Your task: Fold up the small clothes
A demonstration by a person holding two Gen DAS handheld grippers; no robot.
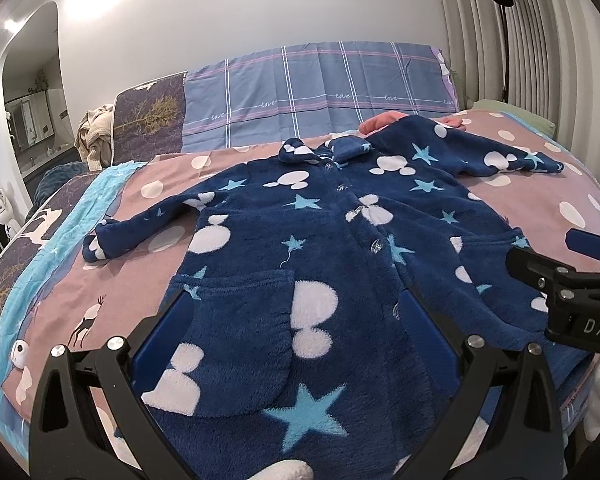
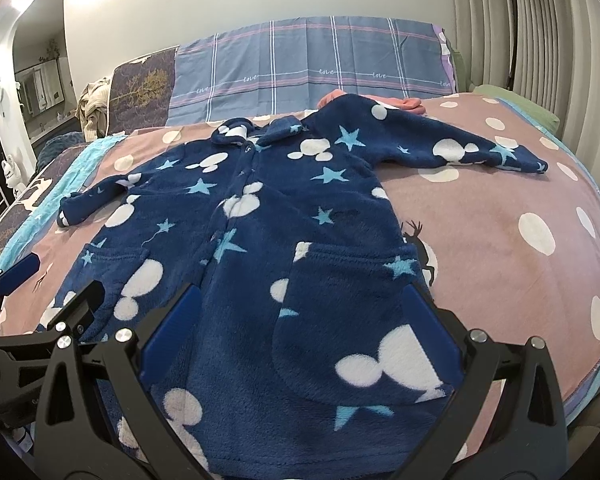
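The navy fleece robe (image 1: 300, 232) with white mouse-head shapes and light-blue stars lay flat, front up and buttoned, sleeves spread, on the pink dotted bedspread (image 2: 500, 208), collar at the far side. The plaid pillow cover (image 1: 320, 88) behind read "love" repeatedly. Your left gripper (image 1: 300, 328) hung over the robe's near-left pocket, fingers wide apart, gripping nothing; contact unclear. Your right gripper (image 2: 304, 320) was likewise spread wide over the near-right pocket, empty. "DAS" showed on its body in the left view.

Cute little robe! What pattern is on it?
The robe is dark blue with white mouse-head blobs and light blue stars; clearest from the right wrist.
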